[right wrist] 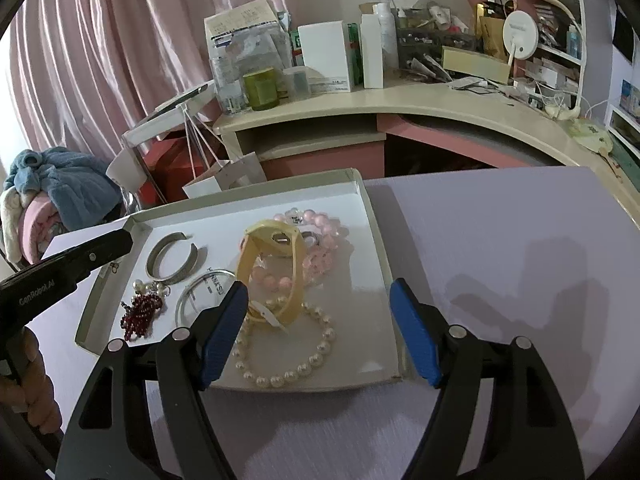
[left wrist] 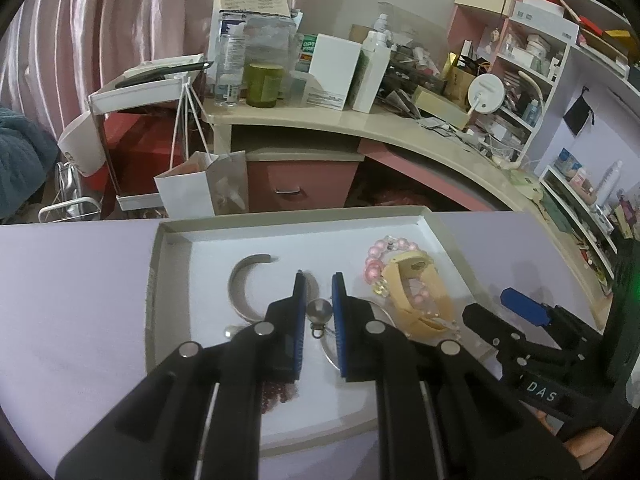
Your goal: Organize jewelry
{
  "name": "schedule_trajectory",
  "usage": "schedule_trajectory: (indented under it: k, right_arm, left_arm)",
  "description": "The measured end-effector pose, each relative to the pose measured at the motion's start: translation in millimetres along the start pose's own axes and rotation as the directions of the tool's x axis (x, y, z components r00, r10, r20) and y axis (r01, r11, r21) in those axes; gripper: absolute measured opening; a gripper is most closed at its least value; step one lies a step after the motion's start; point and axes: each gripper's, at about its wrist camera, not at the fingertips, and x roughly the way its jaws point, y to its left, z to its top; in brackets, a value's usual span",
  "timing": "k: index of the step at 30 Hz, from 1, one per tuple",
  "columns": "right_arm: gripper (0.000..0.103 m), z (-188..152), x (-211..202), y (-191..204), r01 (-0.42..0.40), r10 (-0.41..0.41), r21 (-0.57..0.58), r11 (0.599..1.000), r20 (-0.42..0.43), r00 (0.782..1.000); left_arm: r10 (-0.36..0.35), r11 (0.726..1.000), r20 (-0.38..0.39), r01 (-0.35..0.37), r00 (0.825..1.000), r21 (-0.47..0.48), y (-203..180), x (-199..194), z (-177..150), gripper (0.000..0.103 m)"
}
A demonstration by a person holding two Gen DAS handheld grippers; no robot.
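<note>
A shallow white tray [left wrist: 172, 236] on the lilac table holds the jewelry. My left gripper [left wrist: 318, 277] hovers over its middle, shut on a small silver pendant [left wrist: 319, 313] with a ring hanging under it. A silver cuff [left wrist: 244, 280] lies to the left, a yellow strap [left wrist: 416, 292] and pink bead bracelet [left wrist: 374, 268] to the right. My right gripper [right wrist: 318, 288] stands open low over the tray's [right wrist: 376, 232] near right part, nothing between its pads. Under it lie a pearl bracelet [right wrist: 316, 356] and the yellow strap [right wrist: 272, 248]. A thin bangle [right wrist: 200, 288] and dark red beads [right wrist: 140, 312] lie further left.
Bare lilac tabletop [right wrist: 500, 240] spreads right of the tray. Beyond the table stands a cluttered curved desk [right wrist: 400, 100], with a paper bag [left wrist: 200, 188] on the floor and shelves [left wrist: 560, 80] at right. A person's hand [right wrist: 32, 380] grips the left tool.
</note>
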Motion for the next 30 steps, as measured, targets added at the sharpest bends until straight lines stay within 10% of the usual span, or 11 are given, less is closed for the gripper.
schedule_trajectory:
  k: [4, 11, 18, 30]
  right_arm:
    - [0.075, -2, -7, -2, 0.003, -0.003, 0.009, 1.000, 0.007, 1.000]
    - [0.089, -5, -36, -4, 0.012, -0.014, 0.023, 1.000, 0.064, 0.998]
    - [0.101, -15, -79, 2, -0.015, 0.013, 0.012, 1.000, 0.151, 0.988]
    - [0.102, -35, -132, 23, -0.055, 0.066, -0.056, 0.997, 0.224, 0.972]
  left_arm:
    - [0.009, 1.000, 0.034, -0.008, 0.999, -0.017, 2, -8, -4, 0.059]
    - [0.044, 0.997, 0.113, -0.037, 0.993, -0.066, 18, -56, -23, 0.083]
    - [0.131, 0.991, 0.186, -0.122, 0.974, -0.059, 24, -113, -52, 0.100]
    - [0.176, 0.983, 0.222, -0.159, 0.959, -0.091, 15, -164, -86, 0.101]
